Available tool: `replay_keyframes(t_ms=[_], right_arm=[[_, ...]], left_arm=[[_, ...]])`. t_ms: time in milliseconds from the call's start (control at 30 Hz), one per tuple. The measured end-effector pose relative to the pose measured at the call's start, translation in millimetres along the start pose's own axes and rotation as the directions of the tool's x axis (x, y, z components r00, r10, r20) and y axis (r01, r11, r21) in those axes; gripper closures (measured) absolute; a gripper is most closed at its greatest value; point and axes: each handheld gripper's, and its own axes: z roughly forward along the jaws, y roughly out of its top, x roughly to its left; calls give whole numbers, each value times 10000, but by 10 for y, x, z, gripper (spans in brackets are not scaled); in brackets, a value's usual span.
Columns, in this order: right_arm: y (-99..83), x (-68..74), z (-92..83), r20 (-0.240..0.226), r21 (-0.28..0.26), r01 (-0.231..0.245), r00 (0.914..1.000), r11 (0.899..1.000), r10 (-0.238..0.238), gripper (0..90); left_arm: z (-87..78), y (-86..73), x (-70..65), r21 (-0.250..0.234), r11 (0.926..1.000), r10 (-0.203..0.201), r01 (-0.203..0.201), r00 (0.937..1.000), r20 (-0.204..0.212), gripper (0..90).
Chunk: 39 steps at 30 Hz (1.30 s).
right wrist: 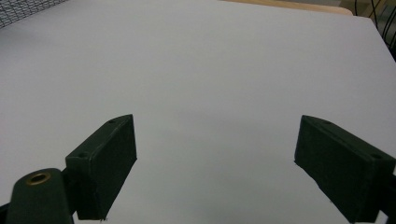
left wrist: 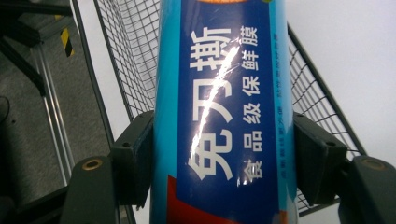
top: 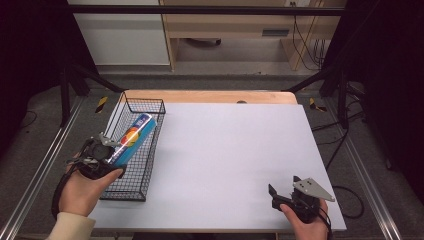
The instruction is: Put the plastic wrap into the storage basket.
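Observation:
A long blue box of cling film (top: 132,138) with white lettering lies lengthwise over the black wire basket (top: 150,106) at the table's left. My left gripper (top: 111,150) is shut on the box's near end. In the left gripper view both pads (left wrist: 135,158) press the sides of the box (left wrist: 224,112), with the basket mesh (left wrist: 130,51) beneath and behind it. My right gripper (top: 281,196) rests at the table's front right, held by a hand. Its jaws stand wide apart in the right gripper view, with my right gripper (right wrist: 215,158) holding nothing over bare white table.
A white sheet (top: 235,160) covers the table, with a wooden edge (top: 210,96) showing at the back. Metal rails and black frame legs flank the table. The basket's corner (right wrist: 23,11) peeks into the right gripper view at top left.

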Motion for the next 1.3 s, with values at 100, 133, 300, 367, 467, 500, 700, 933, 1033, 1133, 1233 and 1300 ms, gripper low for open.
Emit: replay_keyframes(t_ms=[100,133,300,367,467,500,700,933,1033,1133,1233,1300], right_arm=[[2,4,-1,-18,5,14,10000,10000,-14,130],[3,6,-2,-27,12,33,10000,10000,-33,130],[2,12,3,-27,20,59,10000,10000,-59,130],[3,11,1,-20,14,52,10000,10000,-52,131],[2,8,2,-24,18,61,10000,10000,-61,130],[2,7,2,-30,18,63,10000,10000,-63,130],[4,7,0,-45,11,56,10000,10000,-56,130],[5,7,1,-54,13,58,10000,10000,-58,131],[4,8,2,-61,23,58,10000,10000,-58,131],[5,8,-1,-79,34,54,10000,10000,-54,130],[2,11,3,-136,76,51,9999,10000,-50,131],[2,9,6,-129,93,74,9999,9999,-73,131]], left_arm=[[32,6,16,147,9998,-98,99,9999,-49,322],[40,8,21,185,9998,-110,112,9999,-60,322],[66,14,35,399,9992,-67,75,9998,-192,322],[76,12,37,402,9991,-106,117,9996,-264,322],[85,14,40,471,9988,-98,110,9996,-265,322],[89,15,38,483,9988,-90,103,9996,-271,322],[130,25,37,599,9980,-174,188,9995,-245,322],[172,35,42,711,9971,-260,273,9995,-182,322],[191,48,38,743,9968,-292,309,9993,-242,322],[216,59,40,754,9964,-371,382,9992,-160,322],[230,68,32,828,9960,-331,346,9993,-194,322],[239,70,34,826,9958,-373,387,9991,-190,322]])
